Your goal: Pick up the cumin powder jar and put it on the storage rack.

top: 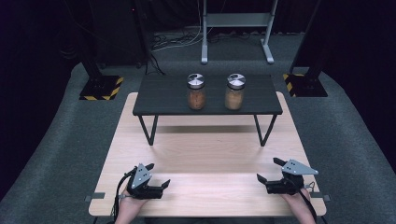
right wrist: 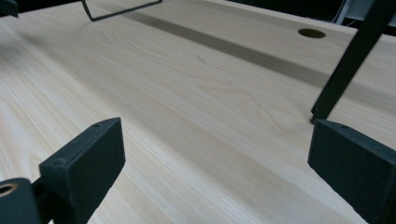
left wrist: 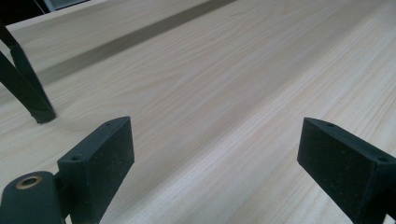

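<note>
Left gripper [top: 157,174] near table's [top: 205,154] front-left corner, jaws spread, nothing between. Right gripper [top: 270,170] near front-right corner, jaws likewise spread. Bare wood between them. Two jars [top: 196,92] [top: 235,91] stand mid-shelf [top: 163,95], well apart from both grippers.

Your left gripper [top: 156,175] sits at the near left of the table [top: 205,154], your right gripper [top: 271,170] at the near right, well apart. Behind them a small raised shelf [top: 163,95] stands on the table; two jars [top: 196,92] [top: 235,91] stand side by side on it.
</note>
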